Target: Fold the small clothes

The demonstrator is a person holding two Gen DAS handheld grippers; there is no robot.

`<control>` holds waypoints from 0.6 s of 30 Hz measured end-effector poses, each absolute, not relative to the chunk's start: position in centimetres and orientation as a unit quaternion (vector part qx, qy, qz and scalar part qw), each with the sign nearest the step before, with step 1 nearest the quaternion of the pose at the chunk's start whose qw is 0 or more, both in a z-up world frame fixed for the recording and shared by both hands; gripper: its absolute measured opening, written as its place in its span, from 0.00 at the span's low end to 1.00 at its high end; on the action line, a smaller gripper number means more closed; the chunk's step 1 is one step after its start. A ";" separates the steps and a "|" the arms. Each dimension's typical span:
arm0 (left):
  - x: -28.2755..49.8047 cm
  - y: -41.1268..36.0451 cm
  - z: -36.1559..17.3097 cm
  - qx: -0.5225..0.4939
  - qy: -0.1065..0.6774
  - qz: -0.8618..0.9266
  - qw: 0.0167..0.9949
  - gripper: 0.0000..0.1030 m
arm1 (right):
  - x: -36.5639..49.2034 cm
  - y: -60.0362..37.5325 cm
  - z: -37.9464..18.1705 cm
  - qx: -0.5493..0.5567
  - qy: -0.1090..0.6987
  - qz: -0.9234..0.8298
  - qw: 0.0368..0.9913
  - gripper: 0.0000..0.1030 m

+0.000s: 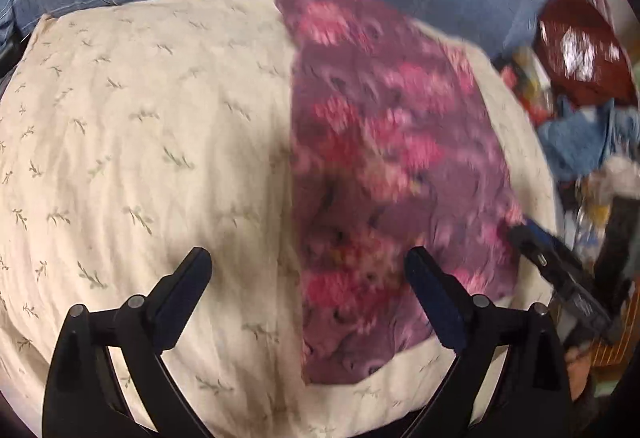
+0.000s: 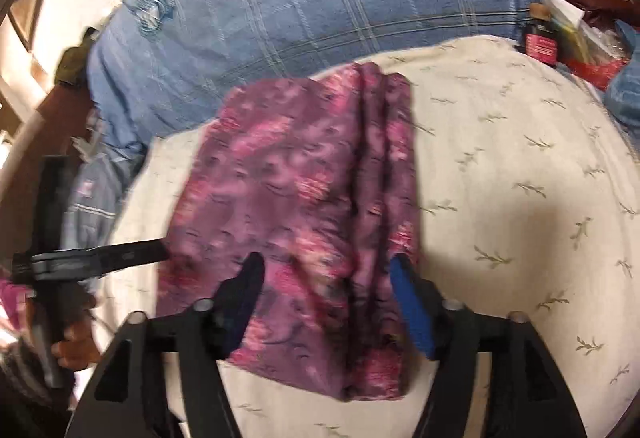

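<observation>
Purple floral cloth (image 2: pixel 296 206) lies flat on the cream sprigged pillow (image 1: pixel 132 126), already folded into a long strip with stacked layers along one edge. Left gripper (image 1: pixel 308 274) is spread wide, nothing between the jaws, poised over the cloth's straight edge. Right gripper (image 2: pixel 326 278) is partly spread over the near end of the strip, pads not pressing the fabric as far as I can tell. Looks like between folds. Next fold probably end to end: pinch both near corners, carry them over to the far edge.
</observation>
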State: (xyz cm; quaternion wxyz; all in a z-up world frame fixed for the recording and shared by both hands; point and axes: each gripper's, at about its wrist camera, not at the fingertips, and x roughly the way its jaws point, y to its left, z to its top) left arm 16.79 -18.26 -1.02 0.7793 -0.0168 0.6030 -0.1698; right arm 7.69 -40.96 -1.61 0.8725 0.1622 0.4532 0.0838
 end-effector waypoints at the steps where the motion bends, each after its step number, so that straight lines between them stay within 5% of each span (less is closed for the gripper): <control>1: 16.6 -18.7 -2.0 -0.006 0.615 -0.170 0.770 0.96 | 7.9 -40.9 -2.5 0.155 0.467 0.078 0.867 0.67; 6: 15.9 -20.4 -3.4 0.036 0.619 -0.185 0.762 0.98 | 8.3 -39.6 -1.8 0.104 0.476 0.065 0.871 0.67; 18: 21.1 -16.9 -0.6 -0.084 0.600 -0.196 0.771 0.96 | 12.9 -43.9 -1.5 0.135 0.496 -0.010 0.858 0.68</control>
